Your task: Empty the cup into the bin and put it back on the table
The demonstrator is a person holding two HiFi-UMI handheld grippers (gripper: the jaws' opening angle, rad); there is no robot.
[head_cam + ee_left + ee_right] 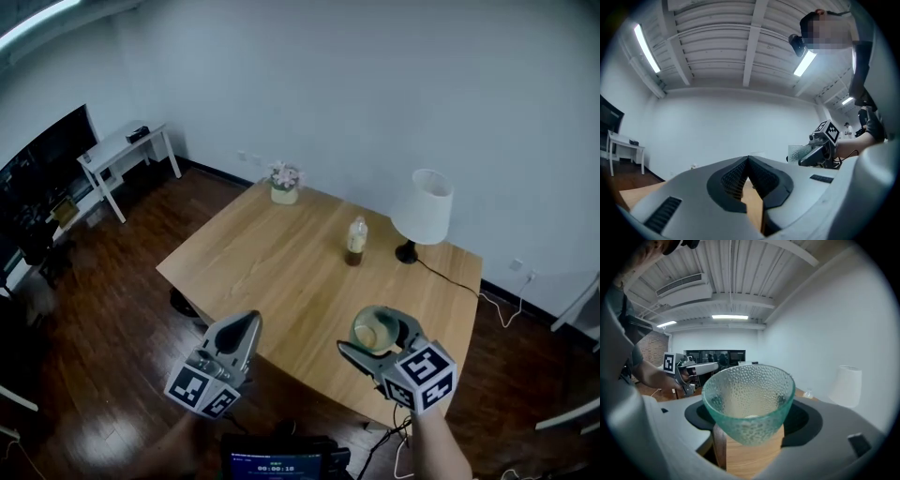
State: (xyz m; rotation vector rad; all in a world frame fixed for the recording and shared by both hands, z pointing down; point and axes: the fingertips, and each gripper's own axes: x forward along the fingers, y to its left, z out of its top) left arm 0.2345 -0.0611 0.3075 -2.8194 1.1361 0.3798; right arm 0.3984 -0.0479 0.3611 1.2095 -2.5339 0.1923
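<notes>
1. The cup (749,401), a green-tinted dimpled glass, stands upright at the centre of the right gripper view, with its wide rim uppermost.
2. The right gripper (749,427) pinches the cup's lower body. Its jaws are spread wide, with one dark pad against each side of the glass.
3. In the head view the cup (377,330) sits at the lower right of the frame with its mouth facing up. It is carried over the near right part of the bench (272,253). Whether its base touches the wood cannot be told.
4. The right gripper's marker cube (424,373) is nearest the camera, at the lower right, with the person's forearm below it.
5. The left gripper (248,322) is at the lower left of the head view, over the bench's near edge and well apart from the cup.
6. In the left gripper view its jaws are pressed together at the tips, with nothing between them. Pale wood shows through the slit lower down.
7. That view also shows the cup small at the right, held in the other gripper.
8. On the far part of the bench stand a bottle (356,241) and, just beside it, a white-shaded lamp (420,211).
9. A flower pot (284,183) stands at the bench's far edge, at the upper centre of the frame.
10. A white side table (127,150) stands on the dark wooden floor (112,309) at the upper left.
</notes>
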